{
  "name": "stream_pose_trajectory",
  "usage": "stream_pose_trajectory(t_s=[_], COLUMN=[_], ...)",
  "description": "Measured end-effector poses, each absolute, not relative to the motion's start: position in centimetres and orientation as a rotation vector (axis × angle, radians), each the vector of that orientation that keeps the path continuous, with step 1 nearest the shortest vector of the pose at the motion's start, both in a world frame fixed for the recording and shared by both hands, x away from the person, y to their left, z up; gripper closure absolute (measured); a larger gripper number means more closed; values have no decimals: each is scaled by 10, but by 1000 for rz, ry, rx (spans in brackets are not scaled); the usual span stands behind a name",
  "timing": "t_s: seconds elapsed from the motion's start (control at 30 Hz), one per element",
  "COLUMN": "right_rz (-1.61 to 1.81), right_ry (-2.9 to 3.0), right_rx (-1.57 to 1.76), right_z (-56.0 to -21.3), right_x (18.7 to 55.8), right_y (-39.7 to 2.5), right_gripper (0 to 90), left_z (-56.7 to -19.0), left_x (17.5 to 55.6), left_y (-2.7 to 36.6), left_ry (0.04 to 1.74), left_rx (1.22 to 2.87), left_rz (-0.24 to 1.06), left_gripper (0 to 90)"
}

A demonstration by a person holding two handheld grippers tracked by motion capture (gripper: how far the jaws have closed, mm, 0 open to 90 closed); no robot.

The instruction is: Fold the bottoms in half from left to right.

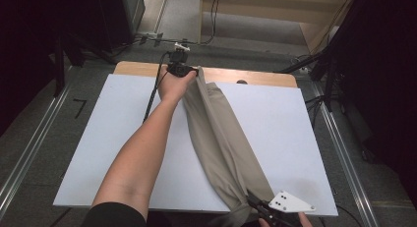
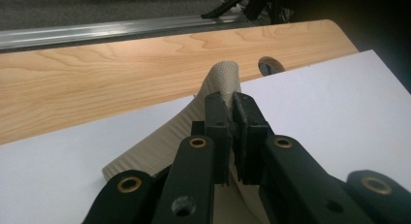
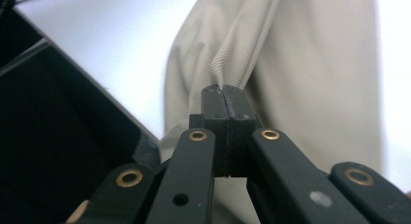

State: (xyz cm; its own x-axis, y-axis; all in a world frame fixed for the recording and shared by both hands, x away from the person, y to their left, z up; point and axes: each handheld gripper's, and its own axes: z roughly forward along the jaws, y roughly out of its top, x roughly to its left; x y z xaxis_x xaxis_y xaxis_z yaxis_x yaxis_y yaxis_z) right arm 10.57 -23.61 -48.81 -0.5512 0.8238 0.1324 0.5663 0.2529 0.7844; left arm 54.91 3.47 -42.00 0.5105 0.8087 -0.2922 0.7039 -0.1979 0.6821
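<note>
Beige cloth (image 1: 221,138) is lying stretched in a long bunched band across the white sheet (image 1: 108,138) covering the tabletop (image 1: 255,77), running diagonally from the far middle down to the near right edge. Left gripper (image 1: 189,70) is sitting at the far end of the cloth, near the bare wood strip, held by the person's left hand (image 1: 172,84) with the forearm reaching across the sheet. In the left gripper view the left gripper (image 2: 231,107) is pinching a folded end of the cloth (image 2: 223,78), jaws closed on the fabric, with the tip of the fabric sticking up past them. Right gripper (image 1: 258,206) is sitting at the near right edge, grey plate on top. In the right gripper view the right gripper (image 3: 224,95) is clamping gathered cloth (image 3: 291,88), jaws pressed together with fabric pleating out above them. A dark oval hole (image 2: 269,65) is showing in the wood beside the cloth end.
</note>
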Motion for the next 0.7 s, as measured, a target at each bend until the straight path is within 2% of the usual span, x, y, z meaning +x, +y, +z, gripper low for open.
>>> stream_pose_trajectory(t_s=[0.2,0.23,0.33,0.37,0.43,0.47,0.53,0.7], right_rz=[1158,1143,1059,1036,1013,1018,1072,1138], right_ry=[2155,2143,2078,2053,2028,2024,2033,2090], right_rx=[1377,1403,1509,1521,1539,1533,1493,1355], right_z=[-490,-491,-498,-501,-503,-503,-499,-490], right_x=[107,108,112,113,114,115,114,113], right_y=[-262,-266,-274,-276,-276,-275,-271,-246], right_gripper=[876,875,859,806,554,470,411,391], left_z=[-433,-436,-442,-442,-441,-441,-443,-459], left_x=[555,556,558,557,556,556,554,547], left_y=[17,16,16,19,29,35,51,83], left_ry=[1214,1170,1099,1095,1114,1121,1145,1206], left_rx=[1969,1953,1920,1902,1892,1887,1874,1880], left_rz=[148,144,136,139,161,163,165,147], left_gripper=[857,825,503,484,372,336,322,317])
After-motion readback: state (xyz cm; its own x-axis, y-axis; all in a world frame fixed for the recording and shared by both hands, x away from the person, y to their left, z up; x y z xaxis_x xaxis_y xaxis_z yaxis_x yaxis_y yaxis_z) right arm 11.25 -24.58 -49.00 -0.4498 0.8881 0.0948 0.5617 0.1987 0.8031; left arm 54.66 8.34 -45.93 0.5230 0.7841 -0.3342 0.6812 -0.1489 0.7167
